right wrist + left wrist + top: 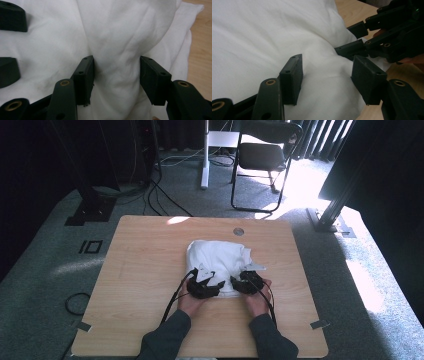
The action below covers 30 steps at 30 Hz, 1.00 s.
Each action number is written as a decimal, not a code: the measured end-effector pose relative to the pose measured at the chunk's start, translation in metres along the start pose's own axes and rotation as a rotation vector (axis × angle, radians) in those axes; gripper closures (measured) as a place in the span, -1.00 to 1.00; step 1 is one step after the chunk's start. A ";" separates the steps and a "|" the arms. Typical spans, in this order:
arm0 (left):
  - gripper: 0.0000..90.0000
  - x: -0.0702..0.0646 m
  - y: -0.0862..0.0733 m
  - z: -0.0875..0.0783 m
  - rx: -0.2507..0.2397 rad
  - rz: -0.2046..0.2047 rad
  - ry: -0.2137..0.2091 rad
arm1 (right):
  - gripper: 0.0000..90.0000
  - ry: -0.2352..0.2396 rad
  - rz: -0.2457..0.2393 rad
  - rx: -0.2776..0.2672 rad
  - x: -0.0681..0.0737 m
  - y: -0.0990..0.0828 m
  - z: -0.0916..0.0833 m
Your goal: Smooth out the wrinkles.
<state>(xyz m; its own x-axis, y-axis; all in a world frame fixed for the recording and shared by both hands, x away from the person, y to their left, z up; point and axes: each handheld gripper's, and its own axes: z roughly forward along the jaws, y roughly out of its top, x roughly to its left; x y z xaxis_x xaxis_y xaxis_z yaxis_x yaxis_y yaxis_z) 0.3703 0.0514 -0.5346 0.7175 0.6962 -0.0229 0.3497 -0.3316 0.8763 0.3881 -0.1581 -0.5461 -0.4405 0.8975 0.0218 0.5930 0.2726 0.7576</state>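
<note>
1. black jaws of the left gripper [327,77] stand partly apart, astride the near edge of the white cloth [262,37]; the pads look set against the fabric rather than pinching it.
2. right gripper [116,80] is likewise half-wide, with a raised fold of cloth between its jaws and bulging into the gap; whether it is truly clamped cannot be told.
3. cloth lies bunched at the middle of the wooden table [150,250], both grippers at its near edge.
4. judged soft, light and limp: it will sag and slide, so a thick fold or hem is the place to grip.
</note>
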 end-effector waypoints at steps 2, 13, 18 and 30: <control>-0.03 0.003 0.004 -0.012 -0.021 -0.003 0.002 | -0.03 0.006 0.003 -0.001 -0.003 0.005 0.004; -0.09 0.051 -0.037 -0.109 0.001 -0.070 0.152 | -0.19 0.017 0.065 -0.149 -0.032 -0.018 -0.060; -0.10 0.061 -0.058 -0.123 0.018 -0.116 0.190 | -0.19 -0.001 0.080 -0.143 -0.041 -0.036 -0.067; -0.10 0.079 -0.083 -0.132 0.050 -0.185 0.256 | -0.20 -0.016 0.141 -0.123 -0.054 -0.057 -0.065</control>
